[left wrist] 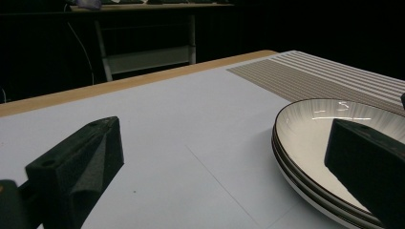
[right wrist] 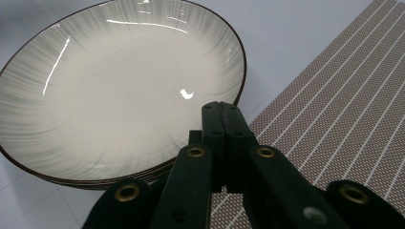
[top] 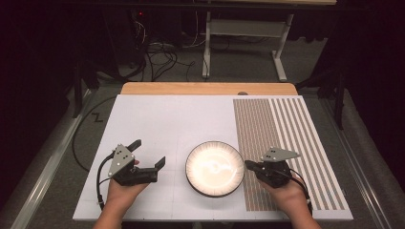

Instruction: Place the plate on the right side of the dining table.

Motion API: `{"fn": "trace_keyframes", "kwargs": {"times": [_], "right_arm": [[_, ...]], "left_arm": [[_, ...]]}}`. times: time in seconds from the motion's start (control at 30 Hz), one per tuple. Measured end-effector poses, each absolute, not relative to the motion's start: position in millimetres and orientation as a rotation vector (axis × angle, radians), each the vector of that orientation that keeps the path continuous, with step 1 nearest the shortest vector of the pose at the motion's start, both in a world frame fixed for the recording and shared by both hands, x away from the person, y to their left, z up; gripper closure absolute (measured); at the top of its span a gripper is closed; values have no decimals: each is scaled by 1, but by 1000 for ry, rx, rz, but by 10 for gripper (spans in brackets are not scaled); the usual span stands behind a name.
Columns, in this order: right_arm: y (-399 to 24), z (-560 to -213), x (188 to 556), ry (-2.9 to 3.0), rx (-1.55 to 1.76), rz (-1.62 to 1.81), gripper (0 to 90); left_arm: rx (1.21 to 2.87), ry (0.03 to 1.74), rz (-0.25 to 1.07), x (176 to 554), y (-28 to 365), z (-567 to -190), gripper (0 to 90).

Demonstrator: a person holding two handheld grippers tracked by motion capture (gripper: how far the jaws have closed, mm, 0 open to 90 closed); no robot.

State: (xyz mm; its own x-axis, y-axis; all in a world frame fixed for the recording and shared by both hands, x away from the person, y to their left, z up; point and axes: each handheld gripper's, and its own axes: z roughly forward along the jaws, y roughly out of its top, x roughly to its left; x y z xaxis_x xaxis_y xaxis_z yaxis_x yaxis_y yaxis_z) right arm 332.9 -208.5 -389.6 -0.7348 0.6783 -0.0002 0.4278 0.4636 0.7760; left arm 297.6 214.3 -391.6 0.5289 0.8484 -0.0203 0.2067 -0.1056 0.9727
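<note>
A white plate with grey streaks and a dark rim (top: 214,168) lies near the front middle of the table; in the left gripper view the plate (left wrist: 325,129) seems to rest on a second one. My left gripper (top: 148,152) rests to the plate's left, jaws wide open and empty (left wrist: 224,133); its right finger (left wrist: 367,167) stands in front of the plate's near edge. My right gripper (top: 248,164) points at the plate's right rim. Its jaws are pressed together (right wrist: 222,112) just at the rim of the plate (right wrist: 119,95), with nothing seen between them.
A brown striped placemat (top: 282,143) covers the right side of the white table cover (top: 167,119), under my right hand. A wooden edge (top: 205,88) runs along the far side. Beyond it are cables and a desk frame (top: 243,28) on the dark floor.
</note>
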Motion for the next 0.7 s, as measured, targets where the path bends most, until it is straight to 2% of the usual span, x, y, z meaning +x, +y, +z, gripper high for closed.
{"fn": "trace_keyframes", "kwargs": {"times": [0.7], "right_arm": [[-205,-392,335,2460,900,1113,900]], "left_arm": [[1618,909,702,297,214,-392,1]]}}
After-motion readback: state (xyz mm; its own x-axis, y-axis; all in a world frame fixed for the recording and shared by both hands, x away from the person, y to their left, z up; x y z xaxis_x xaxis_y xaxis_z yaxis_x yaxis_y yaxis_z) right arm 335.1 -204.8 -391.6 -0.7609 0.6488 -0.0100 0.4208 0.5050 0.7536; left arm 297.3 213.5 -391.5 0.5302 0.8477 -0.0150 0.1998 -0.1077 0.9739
